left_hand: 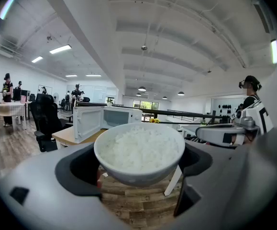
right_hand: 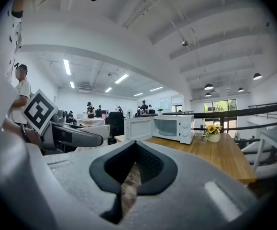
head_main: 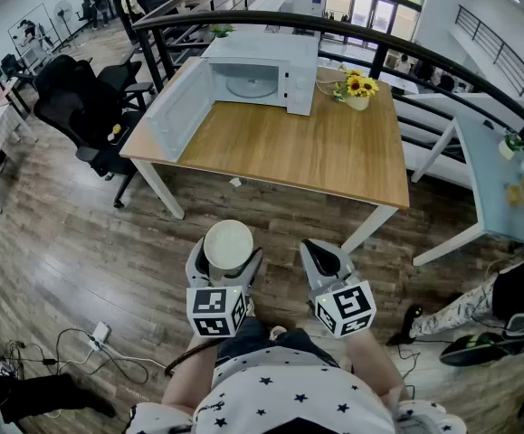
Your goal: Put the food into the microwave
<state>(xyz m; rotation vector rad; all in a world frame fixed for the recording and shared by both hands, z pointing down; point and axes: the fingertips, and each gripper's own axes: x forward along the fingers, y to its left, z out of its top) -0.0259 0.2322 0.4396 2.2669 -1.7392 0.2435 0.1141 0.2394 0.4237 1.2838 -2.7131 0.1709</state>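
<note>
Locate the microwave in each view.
Head view: microwave top centre, at the table's far edge, door open.
Left gripper view: microwave left of centre, behind the rice bowl.
Right gripper view: microwave near centre, slightly right.
Shared landmark: sunflower pot to its right.

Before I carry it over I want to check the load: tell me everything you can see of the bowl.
The bowl is white, round and glossy, ceramic by its look, filled to near the rim with white rice. It sits upright, clamped at its sides between the wide-spread jaws of the left gripper, which alone touches it. It hangs over the wooden floor, short of the table with the open microwave.
</note>
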